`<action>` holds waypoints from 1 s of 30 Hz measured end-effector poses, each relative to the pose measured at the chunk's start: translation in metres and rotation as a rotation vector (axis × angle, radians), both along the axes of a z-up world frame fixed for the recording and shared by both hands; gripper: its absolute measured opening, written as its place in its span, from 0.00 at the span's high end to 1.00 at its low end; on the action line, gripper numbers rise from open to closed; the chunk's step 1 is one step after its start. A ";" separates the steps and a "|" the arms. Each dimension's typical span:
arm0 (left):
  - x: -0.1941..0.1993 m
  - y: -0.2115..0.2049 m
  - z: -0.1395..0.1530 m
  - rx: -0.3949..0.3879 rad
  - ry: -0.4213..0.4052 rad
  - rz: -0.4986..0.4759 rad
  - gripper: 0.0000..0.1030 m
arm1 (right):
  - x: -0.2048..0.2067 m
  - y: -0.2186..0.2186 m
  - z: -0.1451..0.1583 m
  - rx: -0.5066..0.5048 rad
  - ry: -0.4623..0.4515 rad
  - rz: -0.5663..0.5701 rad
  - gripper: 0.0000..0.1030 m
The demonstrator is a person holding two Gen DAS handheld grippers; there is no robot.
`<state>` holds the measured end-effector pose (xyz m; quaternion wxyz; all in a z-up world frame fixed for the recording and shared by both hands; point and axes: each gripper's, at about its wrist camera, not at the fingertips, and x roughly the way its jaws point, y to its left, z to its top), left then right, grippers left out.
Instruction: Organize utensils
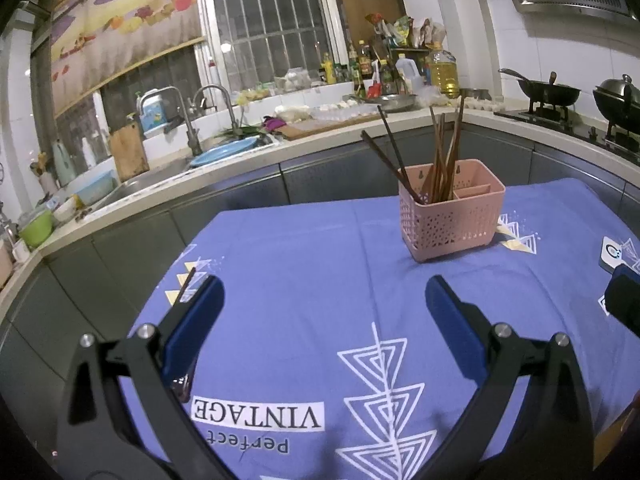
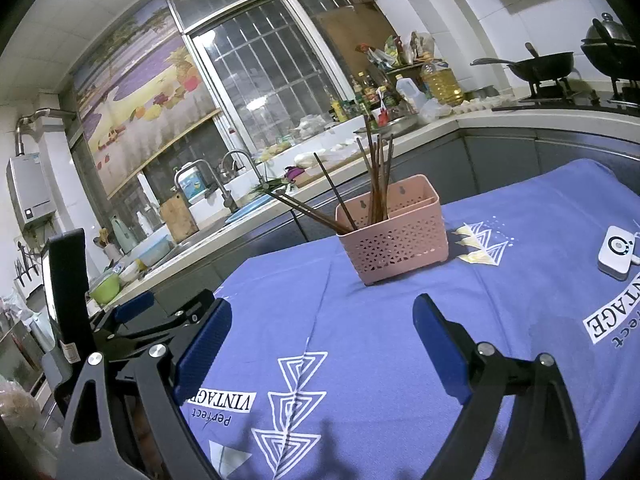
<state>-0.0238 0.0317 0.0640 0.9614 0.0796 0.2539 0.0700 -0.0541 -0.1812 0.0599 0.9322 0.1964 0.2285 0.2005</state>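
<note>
A pink perforated utensil basket (image 1: 454,216) stands on the purple tablecloth (image 1: 304,264), with several brown chopsticks (image 1: 440,160) upright or leaning in its left compartment. My left gripper (image 1: 324,304) is open and empty, low over the cloth in front of the basket. One loose chopstick (image 1: 186,286) lies by its left finger. In the right wrist view the basket (image 2: 394,234) and chopsticks (image 2: 376,180) are ahead. My right gripper (image 2: 322,330) is open and empty. The left gripper (image 2: 160,312) shows at its left.
A white device (image 2: 616,254) lies on the cloth at right. The kitchen counter (image 1: 332,136) with sink, bottles and stove with woks (image 1: 550,92) runs behind the table. The table's far edge is just behind the basket.
</note>
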 end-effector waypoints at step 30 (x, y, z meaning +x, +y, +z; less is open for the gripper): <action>-0.002 0.008 0.005 0.014 -0.017 0.039 0.06 | 0.001 -0.001 0.001 0.003 0.000 -0.007 0.12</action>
